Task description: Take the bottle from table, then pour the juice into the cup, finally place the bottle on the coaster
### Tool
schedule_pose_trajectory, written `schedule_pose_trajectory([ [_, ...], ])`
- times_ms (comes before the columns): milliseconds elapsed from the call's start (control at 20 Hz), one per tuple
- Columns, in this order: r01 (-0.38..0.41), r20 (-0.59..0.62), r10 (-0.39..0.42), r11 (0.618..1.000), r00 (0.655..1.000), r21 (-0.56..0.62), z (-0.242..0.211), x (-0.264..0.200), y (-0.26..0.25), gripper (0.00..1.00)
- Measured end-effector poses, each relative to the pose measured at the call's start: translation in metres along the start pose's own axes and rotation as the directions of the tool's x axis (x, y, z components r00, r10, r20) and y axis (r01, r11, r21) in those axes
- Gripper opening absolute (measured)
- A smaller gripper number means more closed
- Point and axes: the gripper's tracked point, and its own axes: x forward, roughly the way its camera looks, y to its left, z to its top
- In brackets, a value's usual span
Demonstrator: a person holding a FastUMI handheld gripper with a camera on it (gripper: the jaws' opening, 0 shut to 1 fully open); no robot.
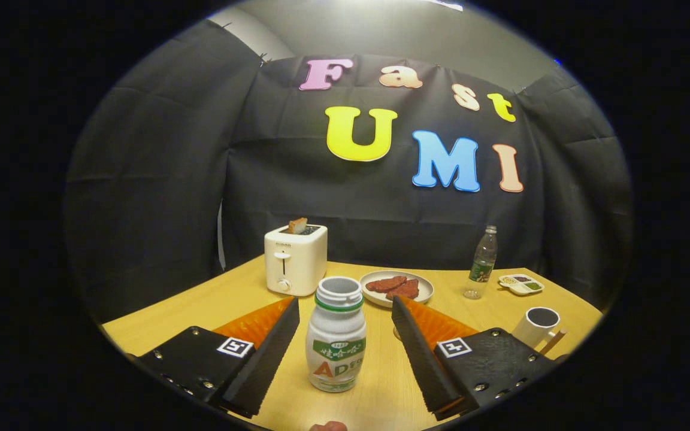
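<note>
A small white juice bottle (336, 335) with a green band and an uncapped mouth stands upright on the wooden table (213, 299). My gripper (345, 308) is open, and the bottle stands between its two black fingers (273, 347) with a gap on each side. A white cup (538, 326) with a wooden handle stands beyond the right finger, to the right. A small reddish thing (328, 426) peeks in at the table's near edge below the bottle; I cannot tell what it is.
A white toaster (295, 258) with a slice of bread stands behind the bottle to the left. A plate (397, 287) of meat slices lies just beyond the fingers. Farther right are a clear water bottle (481, 263) and a small sauce dish (520, 284).
</note>
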Motion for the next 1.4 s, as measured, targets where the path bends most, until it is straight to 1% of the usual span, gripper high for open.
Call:
schedule_pose_trajectory([
  [150, -0.023, -0.012, 0.023, 1.0, 1.0, -0.008, -0.02, 0.013, 0.012, 0.96],
  [250, -0.02, -0.039, 0.018, 0.999, 0.999, -0.036, -0.038, 0.022, 0.012, 0.96],
  [350, -0.019, -0.057, 0.017, 0.999, 0.998, -0.033, -0.049, 0.029, 0.012, 0.96],
  [500, -0.026, -0.082, 0.025, 1.0, 0.996, -0.013, -0.058, 0.039, 0.016, 0.96],
  [650, -0.038, -0.097, 0.036, 0.999, 0.995, -0.021, -0.054, 0.045, 0.018, 0.95],
  [700, -0.027, -0.116, 0.025, 0.999, 0.993, -0.018, -0.053, 0.04, 0.015, 0.75],
  [750, -0.021, -0.132, 0.02, 1.0, 0.991, -0.006, -0.056, 0.048, 0.011, 0.75],
  [800, -0.032, -0.143, 0.033, 0.999, 0.989, 0.014, -0.054, 0.049, 0.01, 0.71],
  [850, -0.067, -0.137, 0.072, 0.997, 0.988, 0.046, -0.052, 0.047, 0.013, 0.71],
  [900, -0.087, -0.137, 0.097, 0.993, 0.986, 0.083, -0.046, 0.049, 0.014, 0.68],
  [1000, -0.078, -0.137, 0.1, 0.985, 0.986, 0.154, -0.032, 0.042, -0.004, 0.67],
  [1150, -0.002, -0.16, 0.049, 0.961, 0.986, 0.278, -0.021, 0.034, -0.035, 0.68],
  [1250, 0.035, -0.179, 0.037, 0.924, 0.983, 0.382, -0.02, 0.029, -0.053, 0.67],
  [1400, 0.106, -0.219, -0.001, 0.878, 0.976, 0.467, -0.025, 0.021, -0.084, 0.67],
])
